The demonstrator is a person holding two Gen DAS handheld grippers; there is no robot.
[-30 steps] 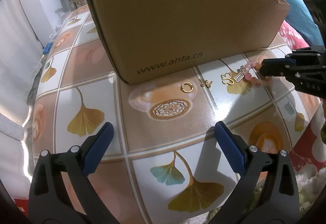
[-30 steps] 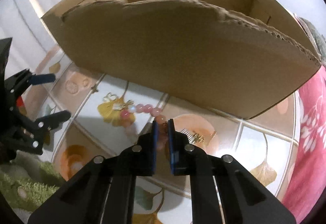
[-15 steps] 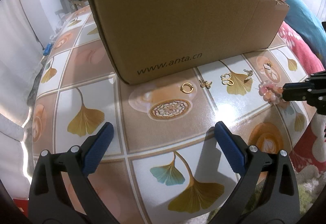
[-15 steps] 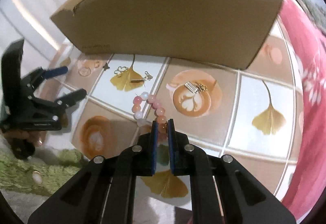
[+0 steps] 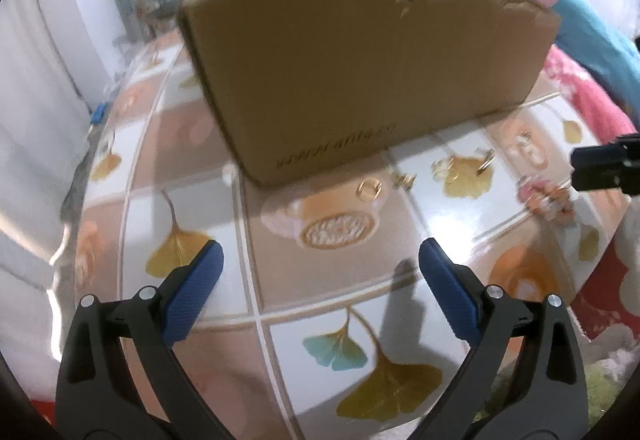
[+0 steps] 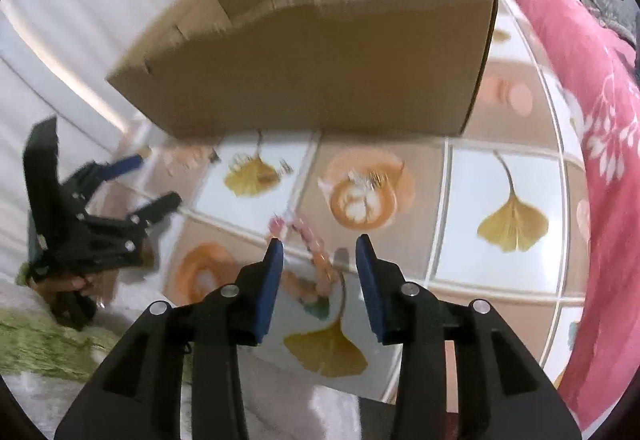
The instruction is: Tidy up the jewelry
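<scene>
A pink bead bracelet [image 6: 310, 254] lies loose on the tiled table, just ahead of my open right gripper [image 6: 320, 250]; it also shows in the left wrist view [image 5: 546, 196]. A gold ring [image 5: 370, 187], a small butterfly charm [image 5: 405, 181], a gold clover piece [image 5: 448, 166] and a clip [image 5: 486, 162] lie in front of the cardboard box [image 5: 360, 72]. Another small silver piece [image 6: 366, 180] lies on a coffee-cup tile. My left gripper [image 5: 320, 280] is open and empty above the table's near part. The right gripper shows at the left view's right edge [image 5: 600, 172].
The open cardboard box [image 6: 320, 68] stands across the back of the table [image 6: 500, 176]. A pink blanket [image 6: 580, 120] lies along the table's right side. Green rug [image 6: 36, 340] lies below the table edge at the left.
My right gripper dragged the bracelet back from the box toward the table's front edge, then opened and let it go. The left gripper lifted slightly; both views are blurred by motion.
</scene>
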